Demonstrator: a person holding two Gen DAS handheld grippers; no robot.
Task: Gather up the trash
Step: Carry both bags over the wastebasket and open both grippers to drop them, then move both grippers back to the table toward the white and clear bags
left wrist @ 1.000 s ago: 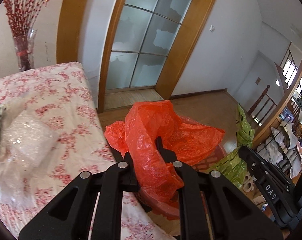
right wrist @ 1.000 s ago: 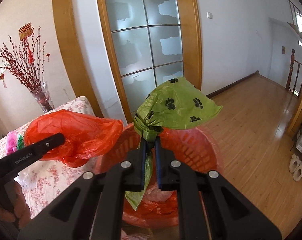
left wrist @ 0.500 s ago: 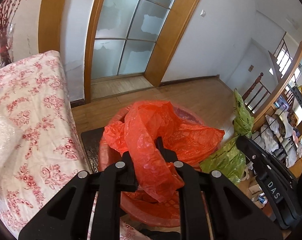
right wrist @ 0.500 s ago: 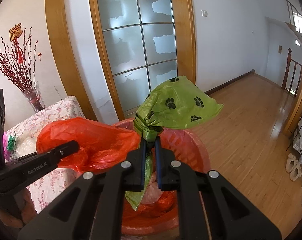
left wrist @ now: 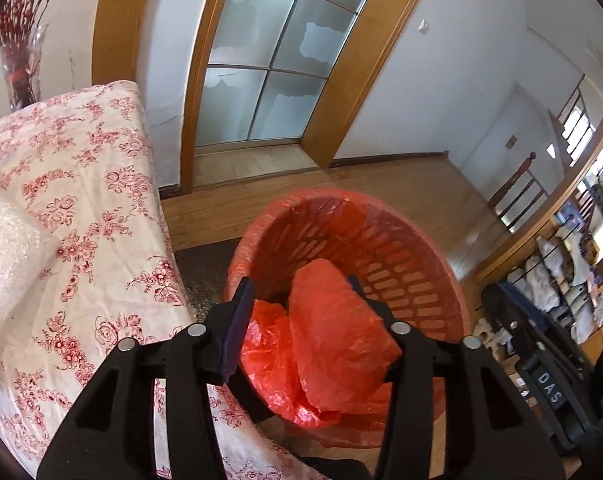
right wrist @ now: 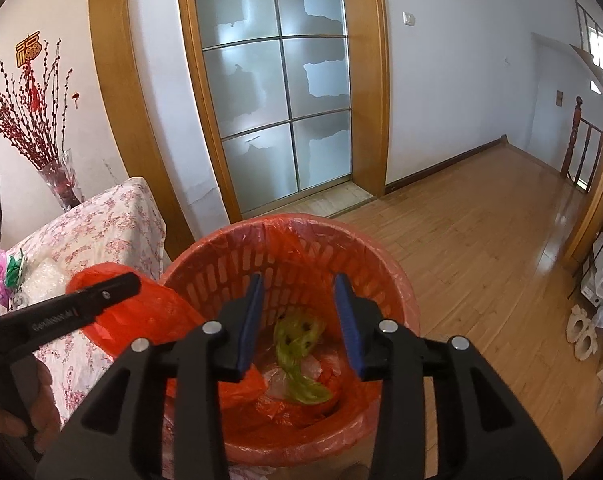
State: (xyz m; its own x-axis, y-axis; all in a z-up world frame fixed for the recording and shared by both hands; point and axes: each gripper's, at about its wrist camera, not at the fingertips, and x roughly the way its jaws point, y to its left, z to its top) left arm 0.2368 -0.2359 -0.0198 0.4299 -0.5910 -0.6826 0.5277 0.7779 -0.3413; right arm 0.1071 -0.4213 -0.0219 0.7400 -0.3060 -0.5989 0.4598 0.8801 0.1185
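A red slotted trash basket (left wrist: 413,264) with a red liner stands on the floor beside the table; it also shows in the right wrist view (right wrist: 237,256). My left gripper (left wrist: 301,296) is open over the basket's near rim, and a red plastic bag (left wrist: 333,344) hangs loose between its fingers. My right gripper (right wrist: 299,292) is open above the basket. A green paw-print bag (right wrist: 297,344) lies at the bottom of the basket. In the right wrist view the red bag (right wrist: 157,308) sits at the basket's left rim behind the left gripper's finger (right wrist: 101,292).
A table with a red floral cloth (left wrist: 81,184) stands left of the basket, with bubble wrap (left wrist: 5,256) on it and a vase of red branches (right wrist: 57,176) at the back. Glass door ahead, wood floor to the right, shelves and shoes (right wrist: 581,328) far right.
Both grippers have opened. The green bag has dropped from the right gripper into the basket. The red bag has come loose between the left fingers and sags into the basket.
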